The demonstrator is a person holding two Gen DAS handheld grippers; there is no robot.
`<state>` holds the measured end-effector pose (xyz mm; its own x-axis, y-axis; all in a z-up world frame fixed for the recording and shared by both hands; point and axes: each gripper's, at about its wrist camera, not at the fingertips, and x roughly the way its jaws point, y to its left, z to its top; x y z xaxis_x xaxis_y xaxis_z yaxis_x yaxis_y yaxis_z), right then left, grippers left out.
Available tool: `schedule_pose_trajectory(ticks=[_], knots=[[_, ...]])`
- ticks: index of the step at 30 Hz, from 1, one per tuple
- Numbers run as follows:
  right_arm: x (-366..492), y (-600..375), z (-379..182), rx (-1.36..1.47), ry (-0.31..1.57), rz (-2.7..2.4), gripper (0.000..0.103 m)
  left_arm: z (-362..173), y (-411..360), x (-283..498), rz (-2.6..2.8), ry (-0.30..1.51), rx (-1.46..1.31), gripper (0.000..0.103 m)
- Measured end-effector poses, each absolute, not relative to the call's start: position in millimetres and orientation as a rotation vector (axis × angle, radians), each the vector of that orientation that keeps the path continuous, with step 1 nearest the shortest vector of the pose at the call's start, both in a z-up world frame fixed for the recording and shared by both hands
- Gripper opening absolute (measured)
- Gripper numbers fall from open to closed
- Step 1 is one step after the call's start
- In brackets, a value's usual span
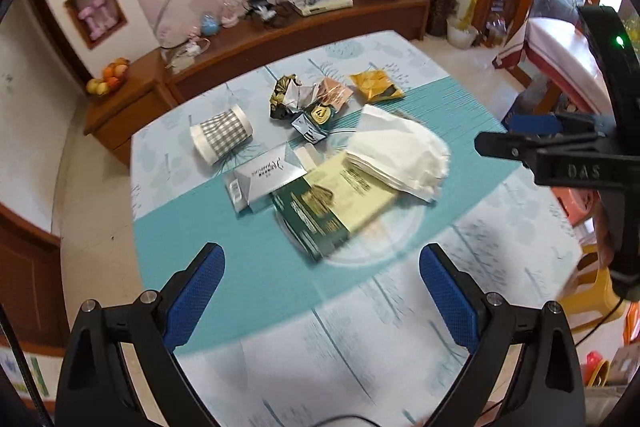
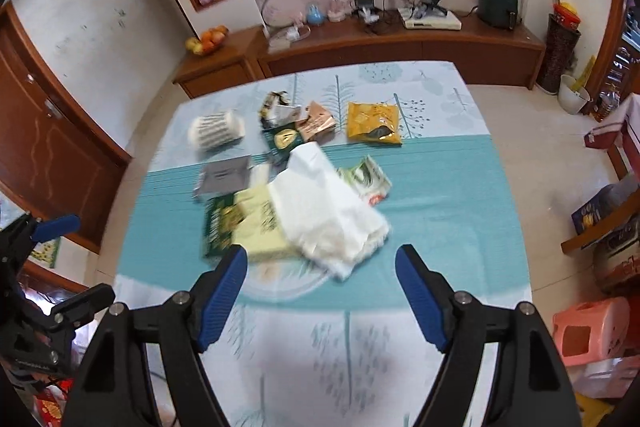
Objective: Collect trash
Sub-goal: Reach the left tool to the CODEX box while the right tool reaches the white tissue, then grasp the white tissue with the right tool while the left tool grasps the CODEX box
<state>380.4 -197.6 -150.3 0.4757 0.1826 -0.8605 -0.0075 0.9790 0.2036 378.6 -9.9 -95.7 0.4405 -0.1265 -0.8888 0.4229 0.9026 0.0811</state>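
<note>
Fingers on left gripper (image 1: 322,281) spread wide, nothing between them, hovering over the table (image 1: 256,267); left wrist view shows trash ahead: white tissue stack (image 1: 400,155) overlapping a yellow-green packet (image 1: 340,203), silver box (image 1: 266,177), crumpled wrappers (image 1: 308,99), yellow pouch (image 1: 376,85). Right wrist view: right gripper (image 2: 322,273) also wide open, empty, just short of the tissue stack (image 2: 328,211) and packet (image 2: 252,227).

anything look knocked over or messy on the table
Yes. The gingham-wrapped cup lies on its side near the table's far left. Crumpled wrappers sit heaped beside a yellow packet. A white cloth is draped askew over the yellow-green box. Nothing looks spilled. Both claws are open and empty.
</note>
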Motion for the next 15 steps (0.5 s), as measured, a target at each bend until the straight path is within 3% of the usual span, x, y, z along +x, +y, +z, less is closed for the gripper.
schedule_pose_trajectory(ticks=[15], knots=[[474.4,-182.0,-238.1,0.07,1.289,0.249,0.077,-172.9,-10.7,468.2,-0.511,1.205,0.342,0.097]])
